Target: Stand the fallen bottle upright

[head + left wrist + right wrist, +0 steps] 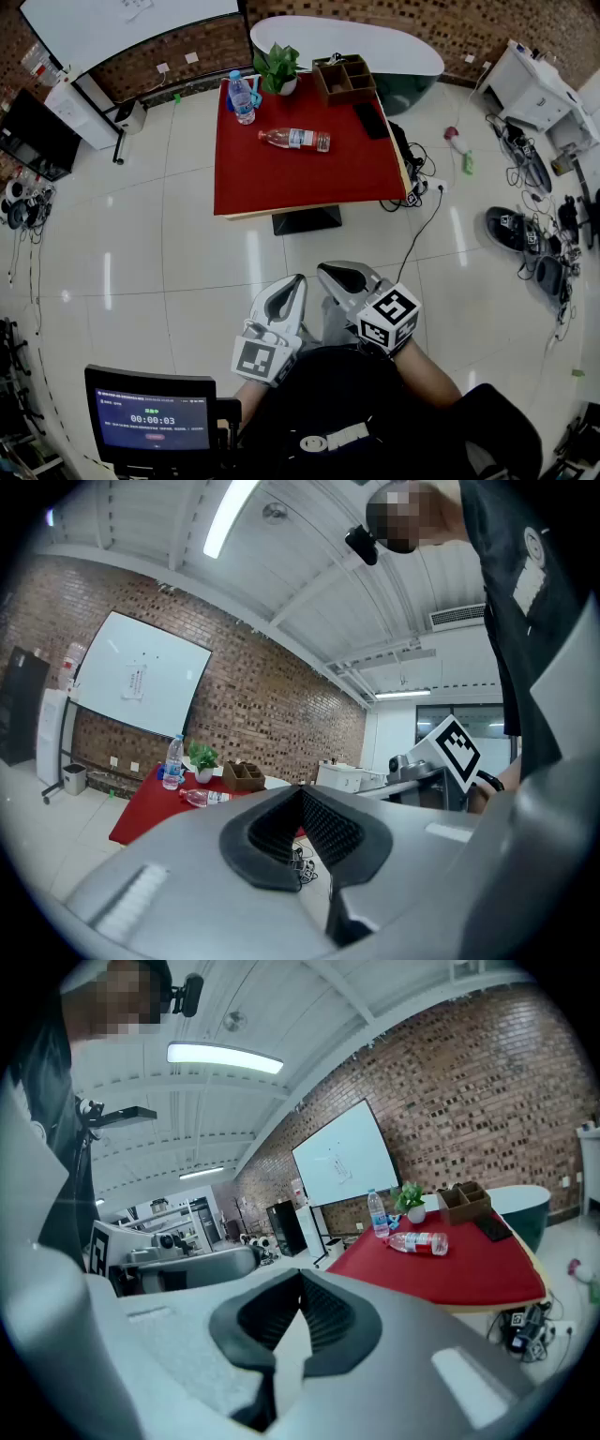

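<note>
The fallen bottle (pixel 295 139) is clear with a white label and a red cap, and it lies on its side on the red table (pixel 281 183), toward the far half. It also shows far off as the fallen bottle (pixel 206 798) and the fallen bottle (pixel 419 1242). My left gripper (pixel 298 281) and right gripper (pixel 325 272) are side by side close to the person's body, over the white floor and well short of the table. The left gripper (pixel 302 794) has its jaws together with nothing between them. The right gripper (pixel 300 1279) is shut and empty too.
An upright water bottle (pixel 242 97), a potted plant (pixel 278 67), a wooden organiser (pixel 345 78) and a flat black item (pixel 371 120) share the table's far side. A small monitor (pixel 150 422) stands at lower left. Cables and gear (pixel 525 234) lie on the floor at the right.
</note>
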